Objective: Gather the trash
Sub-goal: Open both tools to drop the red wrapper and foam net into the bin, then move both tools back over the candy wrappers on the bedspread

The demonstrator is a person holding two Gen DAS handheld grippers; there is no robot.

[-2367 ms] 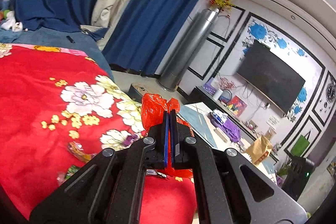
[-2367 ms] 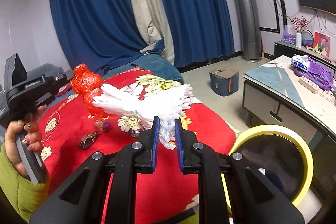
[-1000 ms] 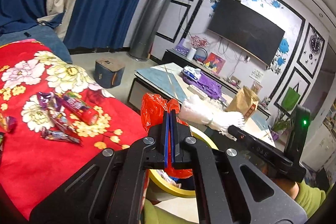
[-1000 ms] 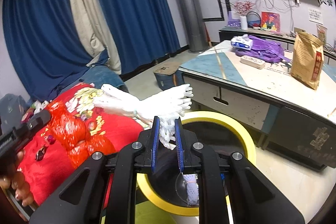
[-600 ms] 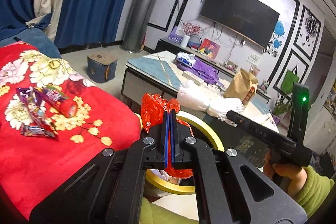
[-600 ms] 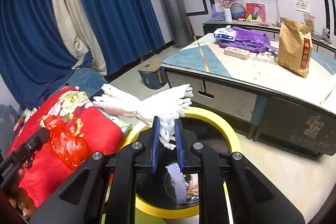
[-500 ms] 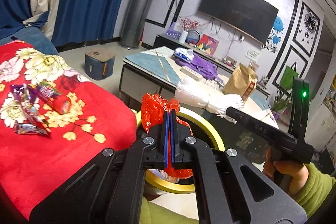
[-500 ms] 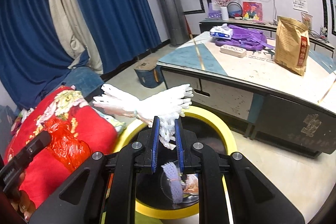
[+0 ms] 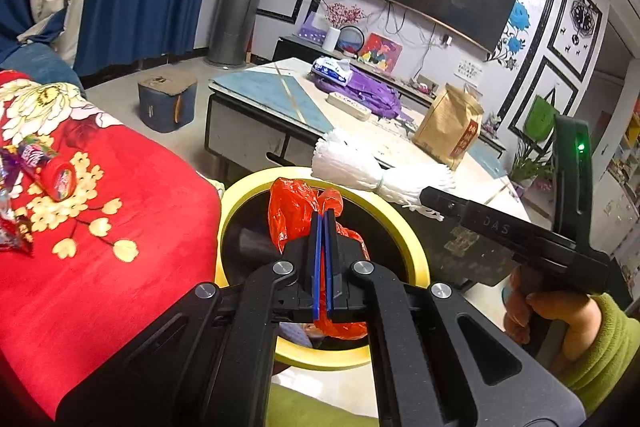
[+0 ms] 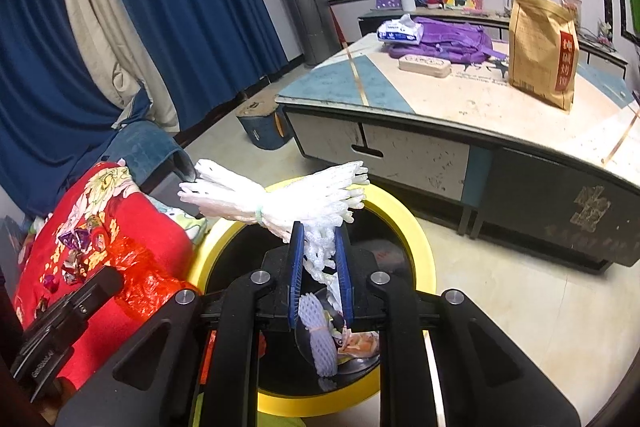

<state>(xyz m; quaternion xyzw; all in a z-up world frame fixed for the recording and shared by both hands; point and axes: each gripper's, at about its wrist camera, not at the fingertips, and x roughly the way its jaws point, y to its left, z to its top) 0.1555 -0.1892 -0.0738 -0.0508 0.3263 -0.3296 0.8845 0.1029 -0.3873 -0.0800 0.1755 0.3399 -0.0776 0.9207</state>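
Observation:
My left gripper [image 9: 323, 217] is shut on a crumpled red plastic bag [image 9: 298, 209] and holds it over the yellow-rimmed black trash bin [image 9: 248, 189]. My right gripper [image 10: 320, 233] is shut on a bundle of white foam netting [image 10: 276, 199], also above the bin [image 10: 420, 247]. The bundle shows in the left wrist view [image 9: 360, 167] over the bin's far rim. The red bag shows in the right wrist view [image 10: 140, 281] at the bin's left edge. Inside the bin lie another foam net [image 10: 320, 331] and scraps.
A red floral blanket [image 9: 100, 227] lies left of the bin with candy wrappers [image 9: 44, 167] on it. A low table [image 10: 460, 99] behind the bin carries a brown paper bag [image 10: 544, 55] and a purple bag [image 10: 448, 41]. A small blue stool [image 9: 166, 103] stands on the floor.
Both grippers have swung from over the red blanket to above the bin, each still holding its load. The bin now sits directly beneath them.

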